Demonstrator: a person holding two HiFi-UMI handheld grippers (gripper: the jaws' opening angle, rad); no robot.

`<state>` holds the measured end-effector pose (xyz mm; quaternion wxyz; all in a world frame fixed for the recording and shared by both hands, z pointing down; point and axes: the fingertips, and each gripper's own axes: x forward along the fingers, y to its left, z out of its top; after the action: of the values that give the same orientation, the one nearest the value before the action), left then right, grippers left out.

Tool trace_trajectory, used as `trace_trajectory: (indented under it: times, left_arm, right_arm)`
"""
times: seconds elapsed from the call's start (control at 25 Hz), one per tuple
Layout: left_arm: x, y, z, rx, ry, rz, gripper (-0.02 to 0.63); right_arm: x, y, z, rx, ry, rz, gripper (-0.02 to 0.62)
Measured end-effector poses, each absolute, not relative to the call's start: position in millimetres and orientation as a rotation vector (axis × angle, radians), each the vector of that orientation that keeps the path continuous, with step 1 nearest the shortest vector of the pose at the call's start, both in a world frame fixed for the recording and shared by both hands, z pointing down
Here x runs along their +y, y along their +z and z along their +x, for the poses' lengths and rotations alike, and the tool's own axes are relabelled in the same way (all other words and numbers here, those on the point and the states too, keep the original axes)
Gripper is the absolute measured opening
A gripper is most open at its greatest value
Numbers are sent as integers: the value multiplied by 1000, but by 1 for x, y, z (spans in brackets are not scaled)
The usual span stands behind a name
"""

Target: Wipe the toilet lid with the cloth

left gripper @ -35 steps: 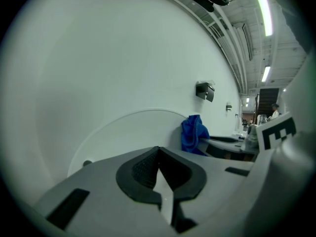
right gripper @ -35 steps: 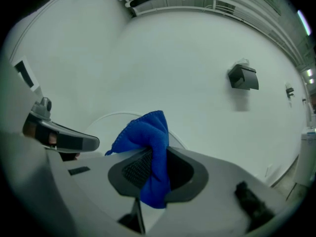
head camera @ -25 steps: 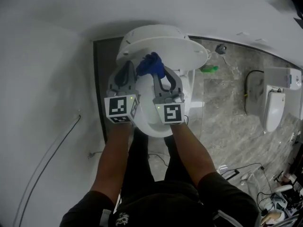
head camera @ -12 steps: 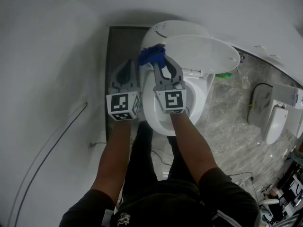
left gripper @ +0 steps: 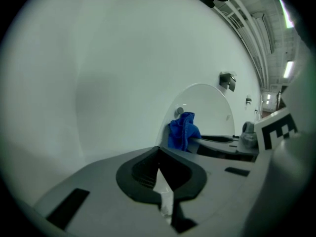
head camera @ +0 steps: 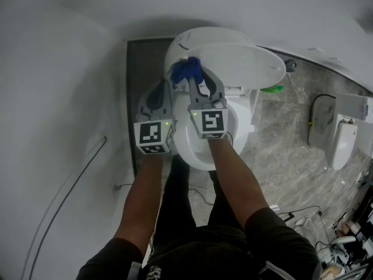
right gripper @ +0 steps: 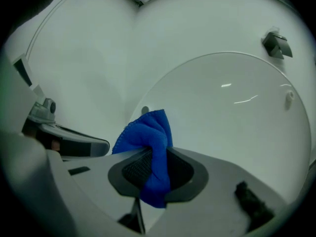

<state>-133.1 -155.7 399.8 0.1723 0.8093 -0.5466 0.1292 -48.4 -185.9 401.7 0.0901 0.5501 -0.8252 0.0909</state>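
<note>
Nearest, the person's forearms (head camera: 233, 179) reach forward over the white toilet bowl (head camera: 192, 153). The left gripper (left gripper: 159, 151) has its jaws closed together with nothing between them, and it hangs just left of the bowl near the white wall (left gripper: 89, 83). Beside it, the right gripper (right gripper: 154, 154) has its jaws clamped on a bunched blue cloth (right gripper: 148, 135), which sticks out past the tips. The cloth sits at the left edge of the raised toilet lid (right gripper: 232, 112). Whether it presses on the lid cannot be made out. Beyond the lid is the cistern top (head camera: 204, 37).
</note>
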Motion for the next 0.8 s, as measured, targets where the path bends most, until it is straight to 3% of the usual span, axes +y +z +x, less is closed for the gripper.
trace_trajectory:
  times: [0.8]
  left_arm:
    - [-160,410,14,-1339,404,2470,11]
  right_arm:
    - [-166,408,140,-2171,233,1996,71]
